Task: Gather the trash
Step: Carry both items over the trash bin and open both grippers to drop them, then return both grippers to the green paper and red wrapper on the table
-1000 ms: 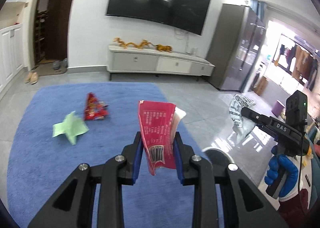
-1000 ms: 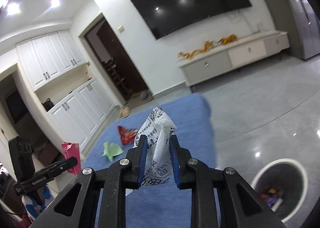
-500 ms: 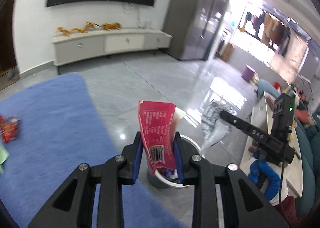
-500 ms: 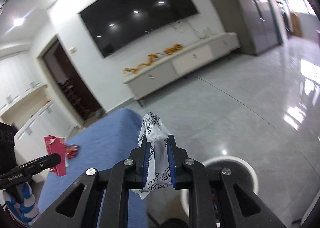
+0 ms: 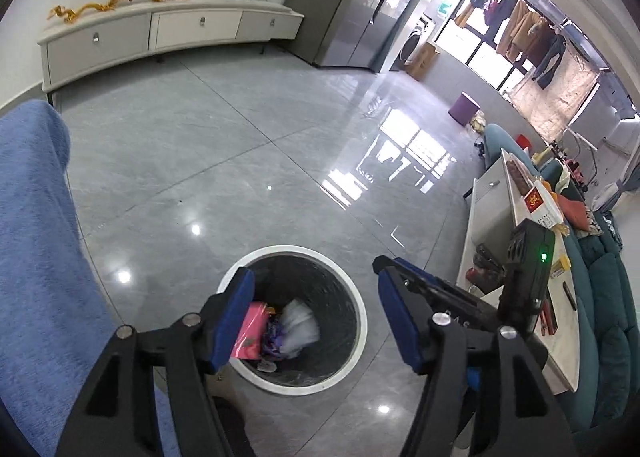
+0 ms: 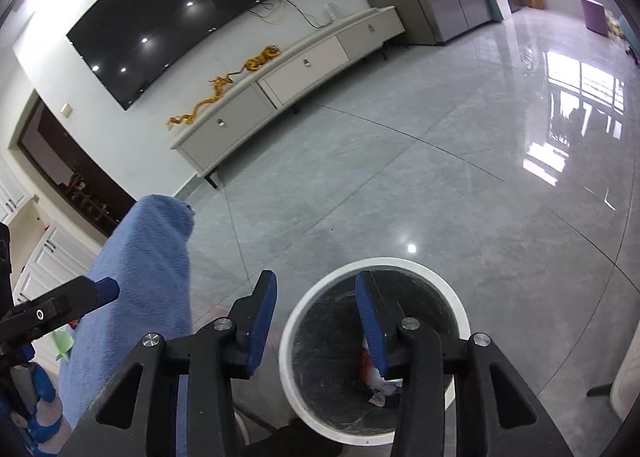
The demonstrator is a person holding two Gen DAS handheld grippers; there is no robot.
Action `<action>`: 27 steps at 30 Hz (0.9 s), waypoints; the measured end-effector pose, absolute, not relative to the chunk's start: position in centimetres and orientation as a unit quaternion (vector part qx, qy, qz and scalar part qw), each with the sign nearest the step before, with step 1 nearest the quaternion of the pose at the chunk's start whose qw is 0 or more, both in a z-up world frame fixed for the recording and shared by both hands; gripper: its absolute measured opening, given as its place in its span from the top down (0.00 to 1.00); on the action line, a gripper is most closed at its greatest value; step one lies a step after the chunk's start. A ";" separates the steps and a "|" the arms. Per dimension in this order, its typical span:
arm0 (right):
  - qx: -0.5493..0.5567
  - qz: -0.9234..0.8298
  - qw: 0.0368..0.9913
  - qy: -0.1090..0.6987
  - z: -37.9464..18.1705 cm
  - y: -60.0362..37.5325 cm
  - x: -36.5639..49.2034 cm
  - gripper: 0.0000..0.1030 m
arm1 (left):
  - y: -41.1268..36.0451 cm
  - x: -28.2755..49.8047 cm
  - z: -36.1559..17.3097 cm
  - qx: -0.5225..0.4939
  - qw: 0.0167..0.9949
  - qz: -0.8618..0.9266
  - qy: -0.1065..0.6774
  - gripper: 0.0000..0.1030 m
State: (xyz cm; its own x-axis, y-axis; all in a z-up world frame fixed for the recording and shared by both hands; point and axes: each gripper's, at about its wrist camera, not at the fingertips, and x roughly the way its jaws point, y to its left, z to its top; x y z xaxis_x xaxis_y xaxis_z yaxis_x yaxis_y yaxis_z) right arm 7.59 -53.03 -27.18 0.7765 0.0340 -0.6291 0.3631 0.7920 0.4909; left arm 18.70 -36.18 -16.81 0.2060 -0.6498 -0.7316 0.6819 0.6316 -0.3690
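The left hand-held gripper point(image 5: 312, 317) hangs with its blue-padded jaws spread wide and nothing between them; they have just been opening. Directly below and ahead of it stands a round trash bin point(image 5: 362, 329) with a white rim and dark liner. Inside the bin, just under the left pad, lies a red-pink wrapper point(image 5: 252, 331) beside a pale crumpled wrapper point(image 5: 300, 327) and other scraps. The right hand-held gripper point(image 6: 316, 317) is also over the bin, its jaws parted to a moderate gap and empty, having just been opening too; the bin's rim point(image 6: 296, 321) sits between and beneath its pads, with bits of trash low in the liner. To the left of both grippers a blue rug point(image 5: 36, 237) covers the glossy grey tiled floor point(image 5: 240, 145), and at its near edge a small green scrap point(image 6: 64, 341) shows. The dropping step looks finished. To do it well, each pad should be checked for clinging film before lifting straight up clear of the rim, then turning back towards the rug for what remains.
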 end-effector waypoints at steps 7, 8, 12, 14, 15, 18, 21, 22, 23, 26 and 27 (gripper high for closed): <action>0.293 -0.093 0.899 0.311 -25.5 -52.5 7.5 0.62 | -34.6 18.3 -15.8 0.022 0.801 -0.408 0.438 0.39; 0.292 -0.092 0.901 0.307 -25.2 -52.3 7.2 0.62 | -34.1 18.2 -15.5 0.019 0.806 -0.402 0.435 0.39; 0.284 -0.087 0.909 0.292 -23.0 -50.9 6.6 0.62 | -31.3 17.5 -13.5 0.018 0.830 -0.376 0.411 0.39; 0.277 -0.082 0.914 0.285 -21.8 -50.0 6.2 0.62 | -29.7 17.1 -12.5 0.013 0.841 -0.365 0.400 0.39; 0.273 -0.080 0.917 0.280 -21.1 -49.6 5.9 0.62 | -28.7 16.8 -12.0 0.011 0.844 -0.361 0.396 0.39; 0.262 -0.075 0.925 0.266 -19.1 -48.4 5.4 0.62 | -25.9 16.4 -10.6 0.001 0.857 -0.347 0.380 0.39; 0.246 -0.069 0.934 0.249 -16.6 -46.8 4.9 0.58 | -22.8 15.9 -9.2 -0.011 0.870 -0.333 0.364 0.39; 0.240 -0.066 0.937 0.243 -15.7 -46.1 4.8 0.57 | -21.5 15.7 -8.6 -0.016 0.874 -0.328 0.357 0.39; 0.236 -0.063 0.940 0.239 -15.1 -45.6 4.8 0.56 | -20.3 15.5 -8.1 -0.021 0.878 -0.323 0.352 0.39; 0.218 -0.053 0.948 0.225 -12.9 -43.6 4.5 0.53 | -16.4 15.0 -6.7 -0.033 0.892 -0.304 0.332 0.36; 0.213 -0.049 0.950 0.222 -12.3 -42.9 4.5 0.52 | -14.9 14.8 -6.1 -0.036 0.898 -0.296 0.324 0.36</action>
State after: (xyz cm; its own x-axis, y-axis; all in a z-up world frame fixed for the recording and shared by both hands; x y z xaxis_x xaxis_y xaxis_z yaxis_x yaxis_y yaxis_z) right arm 4.46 -42.89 -12.27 0.8967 0.0006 -0.4426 0.1881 0.9047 0.3824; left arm 14.76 -14.95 -6.11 0.6148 -0.5556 -0.5598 0.5086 0.8218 -0.2570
